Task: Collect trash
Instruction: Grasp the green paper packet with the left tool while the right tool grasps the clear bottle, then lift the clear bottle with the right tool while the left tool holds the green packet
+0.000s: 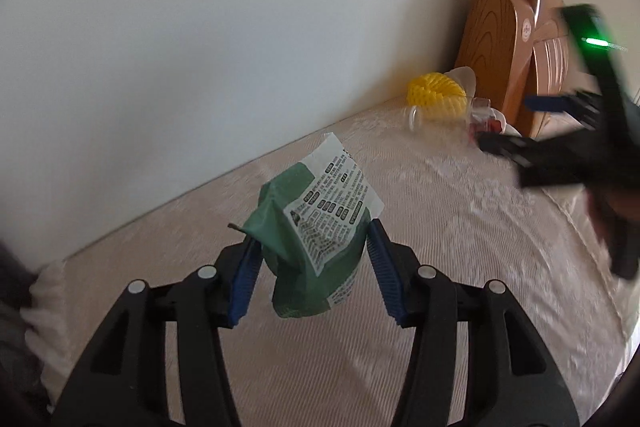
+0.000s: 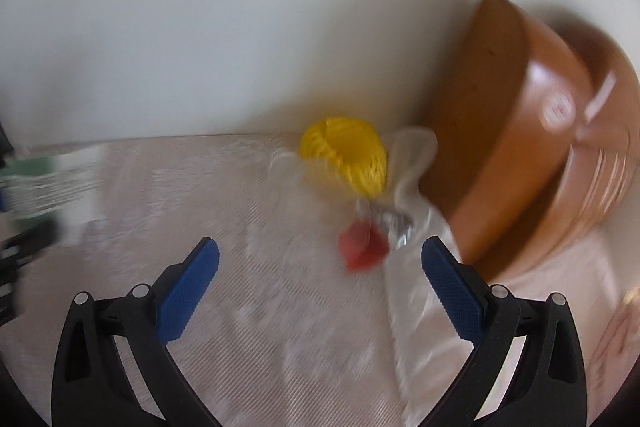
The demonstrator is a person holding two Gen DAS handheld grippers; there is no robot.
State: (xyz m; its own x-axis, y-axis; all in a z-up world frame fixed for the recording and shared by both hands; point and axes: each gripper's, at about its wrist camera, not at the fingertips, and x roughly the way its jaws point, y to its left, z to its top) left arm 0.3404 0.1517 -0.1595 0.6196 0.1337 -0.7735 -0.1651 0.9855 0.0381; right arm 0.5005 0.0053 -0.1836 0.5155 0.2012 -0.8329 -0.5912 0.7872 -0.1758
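Two risks: your left hand-held gripper (image 1: 312, 259) barely pinches the green wrapper (image 1: 316, 239), may slip; your right hand-held gripper (image 2: 320, 283), open, could scatter the yellow net (image 2: 346, 155).

Green wrapper (image 1: 316, 239): its white back panel is carrying dense black print in rows, with small dark rounded tags heading several lines; the characters are showing too small and tilted to read. Wooden headboard (image 1: 516, 55): a small round pale sticker is sitting on its side face, its marking illegible in the left wrist view and blurring out in the right wrist view. Nothing readable is showing elsewhere.
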